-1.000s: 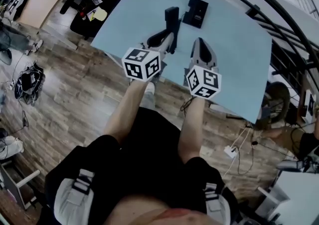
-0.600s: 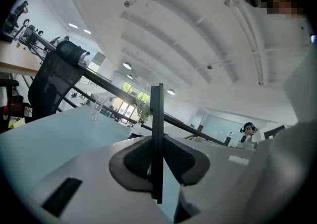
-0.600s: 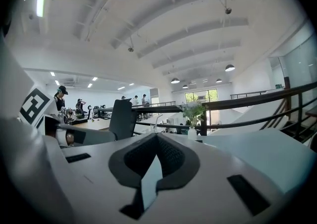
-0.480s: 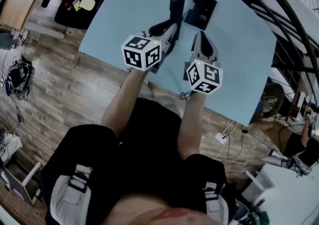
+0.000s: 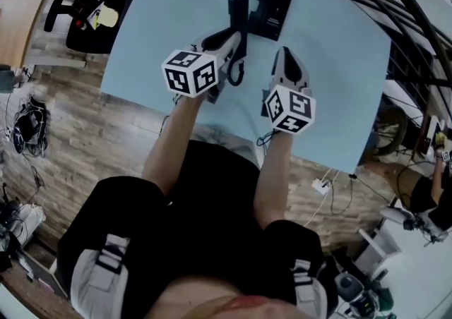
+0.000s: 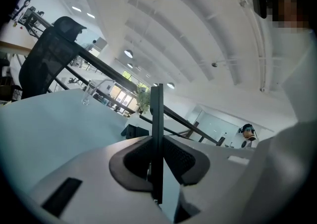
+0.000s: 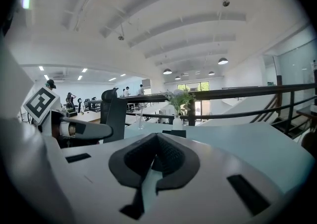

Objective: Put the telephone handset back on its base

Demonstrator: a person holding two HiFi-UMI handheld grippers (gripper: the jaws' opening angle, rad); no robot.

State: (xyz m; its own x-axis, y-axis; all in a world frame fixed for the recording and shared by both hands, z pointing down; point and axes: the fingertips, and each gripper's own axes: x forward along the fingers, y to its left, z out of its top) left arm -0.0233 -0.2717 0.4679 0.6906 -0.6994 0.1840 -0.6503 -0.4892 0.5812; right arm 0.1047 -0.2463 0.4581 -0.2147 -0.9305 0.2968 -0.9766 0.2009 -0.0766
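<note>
Left gripper (image 5: 235, 41) clamped on the handset (image 5: 237, 11), upright just beside the base (image 5: 272, 13) near the worktop's (image 5: 339, 85) far edge; its lower end is hidden behind the jaws. Right gripper (image 5: 284, 54) pinched closed, empty.

— How much of the slim black telephone handset (image 5: 237, 8) shows in the head view?
— Just its upper end; the left gripper (image 5: 234, 37) covers the lower part.
— And the black rectangular phone base (image 5: 272, 10)?
— Its keys are too small to tell; the right gripper view shows only its top edge.
</note>
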